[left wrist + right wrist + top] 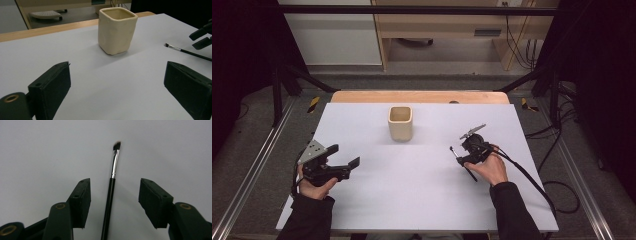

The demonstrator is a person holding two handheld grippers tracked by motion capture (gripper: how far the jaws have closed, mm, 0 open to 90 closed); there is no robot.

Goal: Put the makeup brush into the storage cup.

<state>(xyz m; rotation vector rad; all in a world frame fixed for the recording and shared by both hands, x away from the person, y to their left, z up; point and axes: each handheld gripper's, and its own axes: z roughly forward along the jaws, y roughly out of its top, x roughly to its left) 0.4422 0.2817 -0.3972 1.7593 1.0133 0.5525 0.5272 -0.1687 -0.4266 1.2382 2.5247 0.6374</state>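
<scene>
Left tongs [346, 156]: near left, wide apart, holding nothing
Right tongs [460, 156]: parted astride brush [462, 163], pads clear
Brush: flat on worktop [412, 200]
Cup [400, 123]: far centre, upright

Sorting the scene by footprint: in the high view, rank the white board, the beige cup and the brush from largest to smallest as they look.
1. White board, by far the largest.
2. Beige cup.
3. Brush, a thin stick lying under the right gripper, partly hidden.

Open white sheet [412, 190] between both grippers; only the cream cup [400, 123] standing mid-table toward the far edge, the thin brush [462, 162] lying right.
</scene>
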